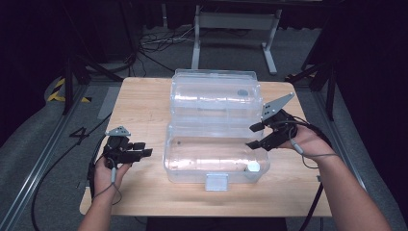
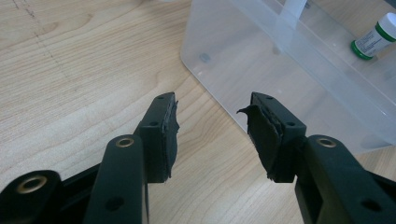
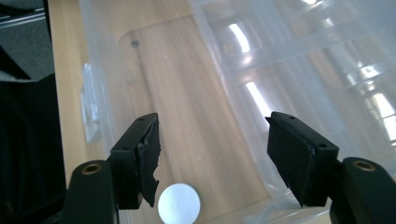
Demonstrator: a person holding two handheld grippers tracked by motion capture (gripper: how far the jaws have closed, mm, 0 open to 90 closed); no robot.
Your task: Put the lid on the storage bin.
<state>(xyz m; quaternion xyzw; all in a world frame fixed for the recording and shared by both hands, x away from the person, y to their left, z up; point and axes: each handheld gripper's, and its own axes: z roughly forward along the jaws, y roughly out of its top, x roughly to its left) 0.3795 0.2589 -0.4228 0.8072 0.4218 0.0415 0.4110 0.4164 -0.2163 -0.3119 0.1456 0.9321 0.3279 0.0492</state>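
My right gripper [image 1: 256, 135] hangs over the right end of the clear plastic bin [image 1: 215, 161], jaws spread wide with nothing between the pads. Looking along it in the right gripper view, the two black jaws [image 3: 212, 158] frame the bin's floor, and the white cap of the small bottle [image 3: 179, 203] sits just below them, close by the near jaw, untouched. The pad rubber on that jaw looks torn and ragged at its edge.

My left gripper [image 1: 138, 149] is out to the left of the bin, low over the wooden table [image 1: 142, 101], jaws parted and empty. In the left gripper view the jaws [image 2: 212, 126] point at bare wood and the bin's near corner [image 2: 219, 60], close to it but not touching. Beyond the clear wall I can make out the bottle [image 2: 375, 36] lying on its side at the far end, white body, green band, label facing me.

From the high view, the bottle [image 1: 253, 167] rests inside the bin at its front right corner, close by the wall. The bin's lid [image 1: 216, 94] is swung open and lies back behind it on the table, with a dark round mark near its right end. A small latch tab [image 1: 216, 181] sticks out from the bin's front edge. Both hands hold their grippers on either side of the bin, well apart from each other, cables trailing off the table edge.
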